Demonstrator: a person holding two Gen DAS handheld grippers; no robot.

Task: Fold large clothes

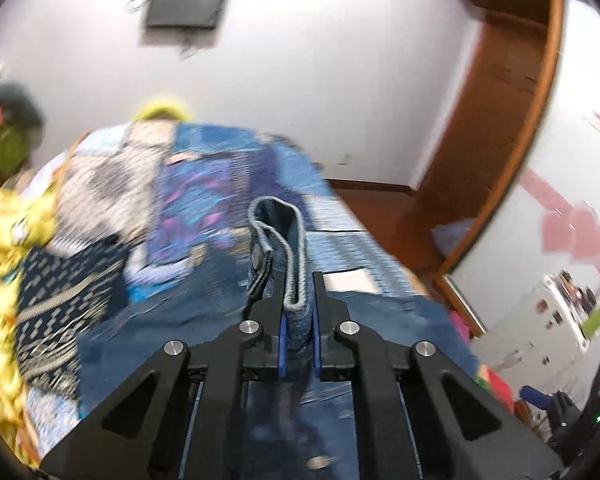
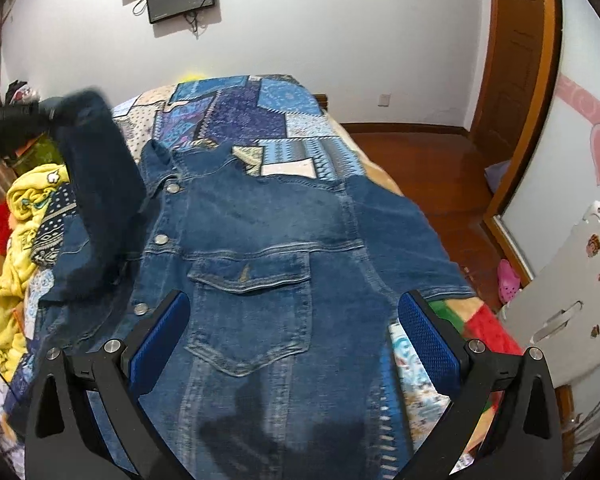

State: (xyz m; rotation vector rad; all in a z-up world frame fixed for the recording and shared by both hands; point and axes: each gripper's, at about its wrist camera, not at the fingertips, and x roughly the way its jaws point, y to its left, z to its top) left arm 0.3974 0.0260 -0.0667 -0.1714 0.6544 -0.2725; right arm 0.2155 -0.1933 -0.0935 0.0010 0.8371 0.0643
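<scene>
My left gripper (image 1: 297, 300) pinches the jean jacket's (image 2: 260, 248) sleeve cuff (image 1: 278, 236), lifted up. My right gripper (image 2: 294, 322) is spread wide above the jacket, which lies flat on the bed (image 2: 260, 120).

Both tongs, left (image 1: 299, 300) & right (image 2: 294, 334): black angular arms, silver screws, blue textured pads.

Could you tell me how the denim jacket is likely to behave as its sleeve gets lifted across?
The denim jacket probably drapes rather than holds shape: the sleeve raised by the left tongs hangs in a curve. Its thick cuff stands folded, suggesting heavy, fairly stiff cloth unlikely to slip.
</scene>
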